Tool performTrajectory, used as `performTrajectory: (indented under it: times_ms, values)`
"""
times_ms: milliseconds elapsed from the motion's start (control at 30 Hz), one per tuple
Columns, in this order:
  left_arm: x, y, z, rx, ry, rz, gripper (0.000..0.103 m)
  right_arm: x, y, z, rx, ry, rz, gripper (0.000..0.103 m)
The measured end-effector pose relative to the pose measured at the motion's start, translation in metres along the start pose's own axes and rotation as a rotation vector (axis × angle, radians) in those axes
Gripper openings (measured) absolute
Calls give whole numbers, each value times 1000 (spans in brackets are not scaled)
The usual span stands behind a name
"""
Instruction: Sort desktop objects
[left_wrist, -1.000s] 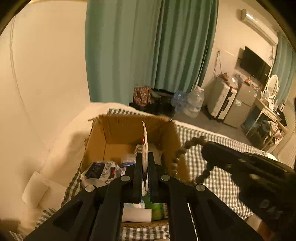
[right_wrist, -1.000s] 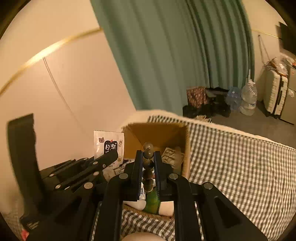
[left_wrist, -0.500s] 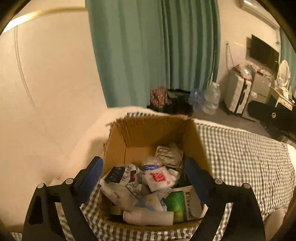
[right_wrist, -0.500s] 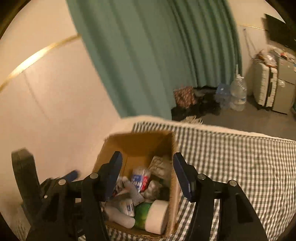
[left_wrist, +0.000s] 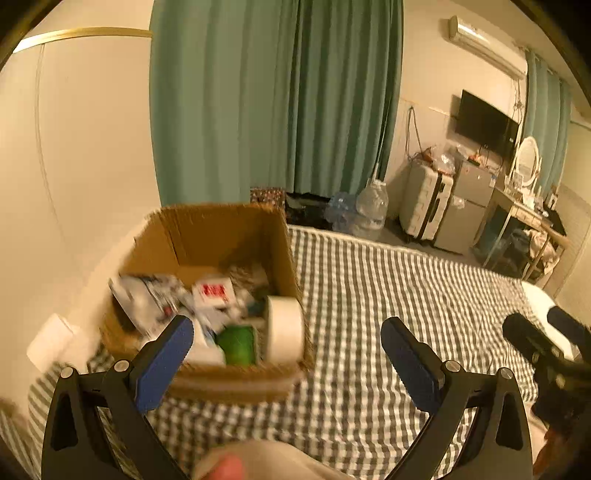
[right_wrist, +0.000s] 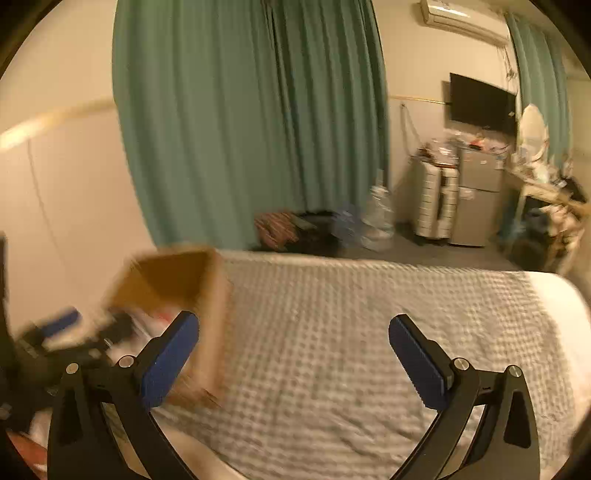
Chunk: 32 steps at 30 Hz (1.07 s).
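Observation:
An open cardboard box (left_wrist: 207, 236) stands on a checked cloth (left_wrist: 388, 295) at the left; it also shows blurred in the right wrist view (right_wrist: 184, 273). Inside lie several items: a white tape roll (left_wrist: 284, 328), a green object (left_wrist: 238, 343), a red-and-white packet (left_wrist: 214, 291) and wrappers. My left gripper (left_wrist: 286, 354) is open and empty, just in front of the box's right corner. My right gripper (right_wrist: 293, 354) is open and empty over the cloth, right of the box. The right gripper's body shows in the left wrist view (left_wrist: 546, 354).
Green curtains (left_wrist: 273, 99) hang behind. A wall (left_wrist: 74, 166) stands close at the left. On the floor beyond are bags, water bottles (left_wrist: 369, 210), a suitcase (left_wrist: 424, 206), a small fridge (left_wrist: 465, 206) and a desk with a mirror. A television (left_wrist: 484, 122) hangs on the wall.
Both grippers opened: the left let go of a flat packet, the right let go of a bead string, over the box. Both then swung right, away from the box.

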<state>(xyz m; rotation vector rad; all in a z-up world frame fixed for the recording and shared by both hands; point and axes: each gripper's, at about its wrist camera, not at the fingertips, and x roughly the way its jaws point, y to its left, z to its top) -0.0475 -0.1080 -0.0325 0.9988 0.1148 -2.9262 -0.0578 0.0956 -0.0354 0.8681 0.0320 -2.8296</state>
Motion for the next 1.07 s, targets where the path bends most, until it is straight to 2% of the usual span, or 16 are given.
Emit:
performTrajectory:
  times_ms: [67,267,500,733,1067]
  values:
    - [1,-14,-4,35,22,10,103,2,-12,-14,33,24,-5,103]
    - [-9,-30,-7,96,-11,37,103,10,-39,-13,98,45,-7,103]
    - [-3,-17,-4,66,-1,62,103,13,-46,-18,111,58,-39,103]
    - [-1,-2,-1,18,1,94,103,11,-37,-23,111,61,-36,103]
    - [-2,5,0,-9,4,40,103,18,-33,-28,92,98,-30,103]
